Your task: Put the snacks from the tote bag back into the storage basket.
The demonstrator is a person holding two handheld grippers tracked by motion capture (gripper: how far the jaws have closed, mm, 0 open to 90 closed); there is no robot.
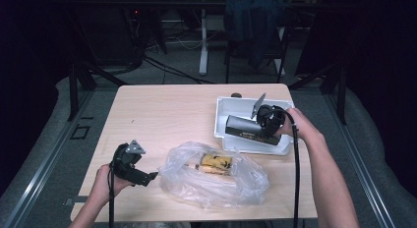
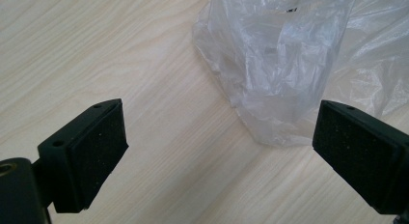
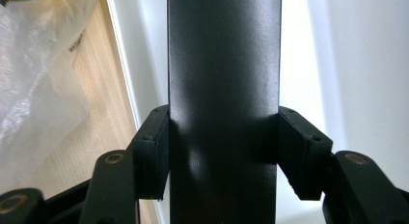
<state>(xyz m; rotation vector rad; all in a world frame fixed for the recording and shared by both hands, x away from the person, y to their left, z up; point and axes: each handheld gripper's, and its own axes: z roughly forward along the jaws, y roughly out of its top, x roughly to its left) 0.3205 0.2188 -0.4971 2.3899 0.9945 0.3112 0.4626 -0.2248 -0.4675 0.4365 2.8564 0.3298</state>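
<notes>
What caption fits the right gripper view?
Right hand-held gripper clamps a long black box over a white plastic tray.

Left gripper held with jaws spread wide, nothing between the pads. Clear plastic bag, crumpled, lying ahead of the fingers, its near edge just inside the right-hand finger and not touching it. Pale wooden table beneath and between both fingers.
</notes>
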